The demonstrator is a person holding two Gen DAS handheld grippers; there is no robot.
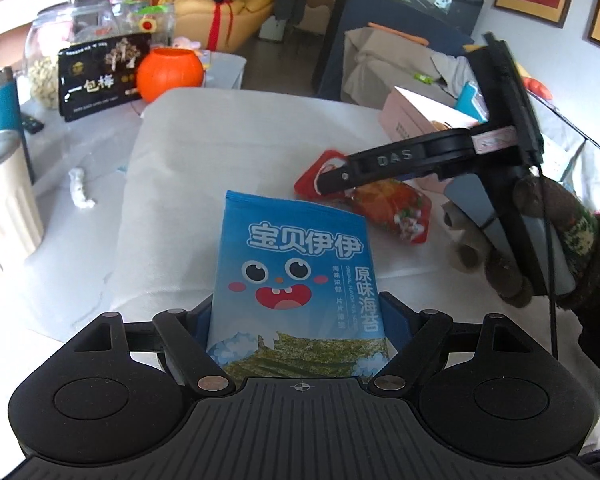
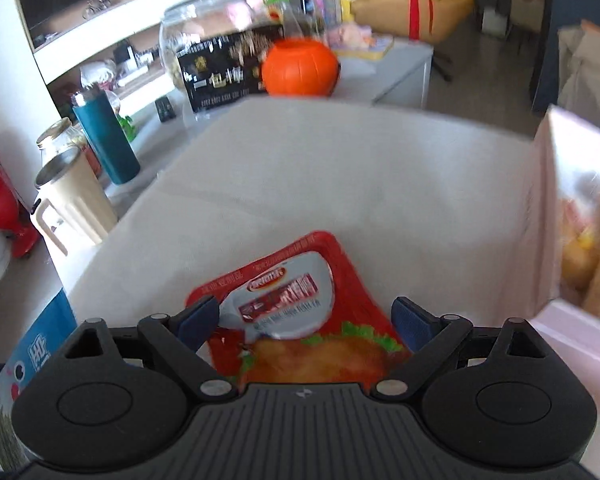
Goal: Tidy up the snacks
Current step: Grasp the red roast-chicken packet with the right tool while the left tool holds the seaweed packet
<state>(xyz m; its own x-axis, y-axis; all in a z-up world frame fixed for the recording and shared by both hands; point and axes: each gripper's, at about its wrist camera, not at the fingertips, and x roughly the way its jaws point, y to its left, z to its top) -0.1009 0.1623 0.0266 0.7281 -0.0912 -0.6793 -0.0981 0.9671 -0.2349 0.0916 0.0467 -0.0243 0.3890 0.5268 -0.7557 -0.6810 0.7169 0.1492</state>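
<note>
My left gripper (image 1: 300,316) is shut on a blue seaweed snack packet (image 1: 296,280) with a cartoon face, held upright over the white cloth (image 1: 204,152). My right gripper (image 2: 306,320) has its jaws on both sides of a red snack packet (image 2: 296,304) with a fried-food picture; it shows in the left wrist view (image 1: 396,208) under the right gripper (image 1: 332,184). The blue packet's edge shows in the right wrist view (image 2: 36,344) at the lower left. A pink box (image 2: 580,240) holding yellow snacks stands at the right.
At the back are an orange pumpkin pot (image 1: 170,72), a black snack bag (image 1: 100,76) and a glass jar (image 1: 68,40). A teal bottle (image 2: 106,136) and a cream cup (image 2: 74,204) stand at the left. The pink box (image 1: 416,120) stands beyond the right gripper.
</note>
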